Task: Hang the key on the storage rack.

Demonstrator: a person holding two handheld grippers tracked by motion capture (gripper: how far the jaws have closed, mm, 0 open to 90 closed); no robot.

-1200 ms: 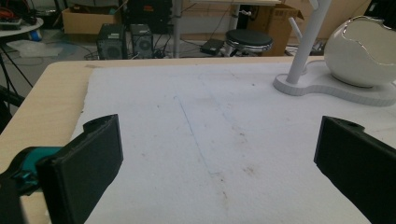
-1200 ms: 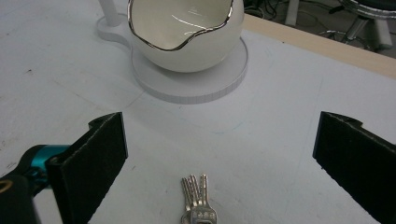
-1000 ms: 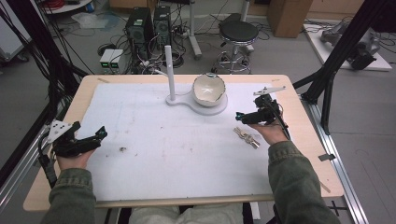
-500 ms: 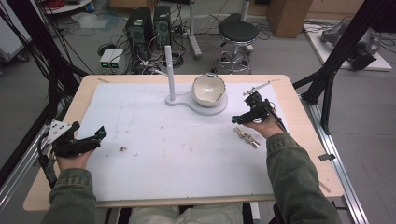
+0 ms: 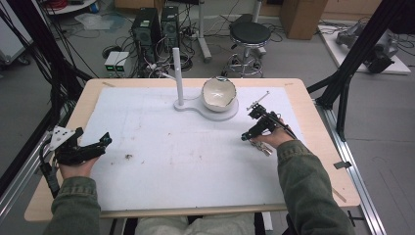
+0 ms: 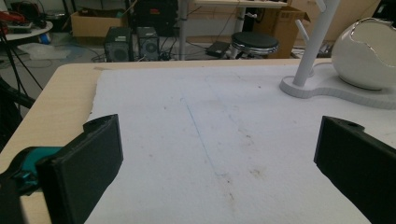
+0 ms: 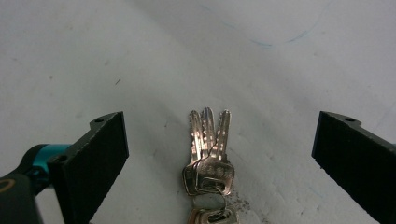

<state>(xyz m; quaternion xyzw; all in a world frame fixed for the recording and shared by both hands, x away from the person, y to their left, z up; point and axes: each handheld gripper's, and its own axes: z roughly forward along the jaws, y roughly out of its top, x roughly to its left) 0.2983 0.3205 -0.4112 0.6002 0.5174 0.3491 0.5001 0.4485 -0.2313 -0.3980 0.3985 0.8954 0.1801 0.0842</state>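
No brand, label, number or sign is showing clearly enough to be read in any of the views. The bunch of keys (image 7: 208, 161) lying between the right tool's (image 7: 219, 154) spread jaws is carrying some stamped marks on the key heads, but they are showing too blurred and small to make out.

A bunch of brass keys (image 7: 208, 158) lies flat, blades fanned, on the white mat.
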